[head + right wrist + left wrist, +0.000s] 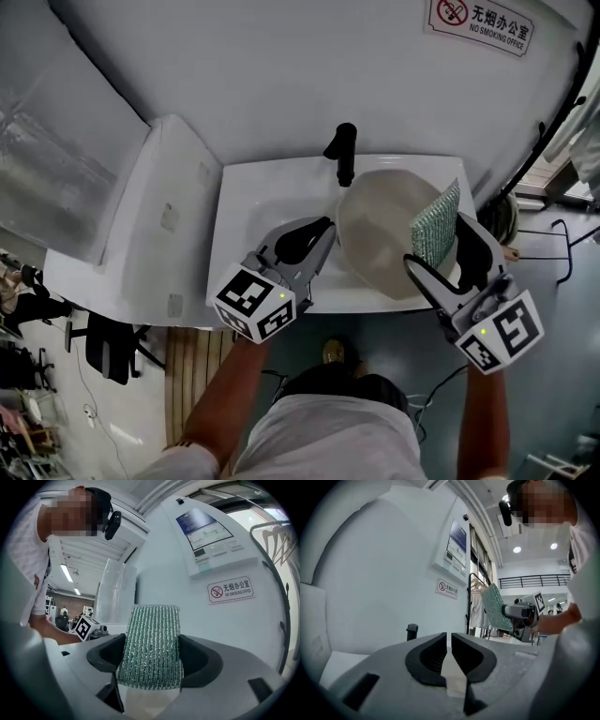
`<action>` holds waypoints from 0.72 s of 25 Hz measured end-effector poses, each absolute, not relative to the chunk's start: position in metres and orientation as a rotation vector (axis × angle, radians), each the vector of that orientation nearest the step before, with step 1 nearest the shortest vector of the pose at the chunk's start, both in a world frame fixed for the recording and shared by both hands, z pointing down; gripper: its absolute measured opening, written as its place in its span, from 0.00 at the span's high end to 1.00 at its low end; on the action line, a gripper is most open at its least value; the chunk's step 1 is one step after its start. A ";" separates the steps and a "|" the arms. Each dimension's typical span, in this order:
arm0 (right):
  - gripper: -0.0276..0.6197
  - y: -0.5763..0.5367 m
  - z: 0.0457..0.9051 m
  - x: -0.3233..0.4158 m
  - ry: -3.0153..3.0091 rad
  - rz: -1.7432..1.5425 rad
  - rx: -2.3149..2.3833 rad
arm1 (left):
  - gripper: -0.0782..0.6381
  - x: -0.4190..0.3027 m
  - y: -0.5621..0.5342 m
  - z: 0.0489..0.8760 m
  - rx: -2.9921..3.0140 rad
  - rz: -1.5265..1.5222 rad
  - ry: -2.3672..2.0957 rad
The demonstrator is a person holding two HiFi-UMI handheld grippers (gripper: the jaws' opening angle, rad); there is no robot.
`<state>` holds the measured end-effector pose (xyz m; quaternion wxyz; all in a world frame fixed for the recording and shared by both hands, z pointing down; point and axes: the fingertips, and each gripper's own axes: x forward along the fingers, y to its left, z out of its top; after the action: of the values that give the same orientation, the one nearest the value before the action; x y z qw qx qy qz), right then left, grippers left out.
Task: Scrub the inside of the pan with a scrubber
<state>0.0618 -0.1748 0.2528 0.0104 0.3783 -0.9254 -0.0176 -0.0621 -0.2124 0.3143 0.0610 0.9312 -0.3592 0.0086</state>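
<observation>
A pale round pan (pixel 380 239) sits tilted in the white sink (pixel 262 192), below the black faucet (pixel 343 152). My right gripper (pixel 448 247) hangs over the pan's right rim, shut on a green woven scrubber (pixel 436 225) that stands upright between the jaws. In the right gripper view the scrubber (pixel 151 644) fills the gap between both pads. My left gripper (pixel 323 232) is at the pan's left rim. In its own view the left gripper (pixel 449 641) is shut, with only a thin slit and nothing between the jaws. That view also shows the scrubber (pixel 496 607) raised in the air.
A white slanted panel (pixel 164 220) adjoins the sink's left side. A no-smoking sign (pixel 483 23) hangs on the wall behind. A black stand (pixel 553 122) and cables are at the right. The faucet (pixel 411 632) rises just beyond my left jaws.
</observation>
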 end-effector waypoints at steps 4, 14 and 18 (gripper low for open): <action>0.41 -0.190 0.258 0.053 -2.854 -0.057 1.195 | 0.76 -0.067 -0.229 0.326 2.795 0.049 -1.048; 0.41 -0.226 0.287 0.051 -2.710 0.004 1.162 | 0.56 -0.059 -0.257 0.371 2.552 0.191 -0.963; 0.41 -0.240 0.304 0.051 -2.642 -0.009 1.126 | 0.55 -0.055 -0.265 0.392 2.396 0.227 -0.968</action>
<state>0.0513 -0.2402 0.3036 0.1345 0.3886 -0.9115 -0.0031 -0.0553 -0.2654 0.3920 0.2703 0.8893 -0.3593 0.0842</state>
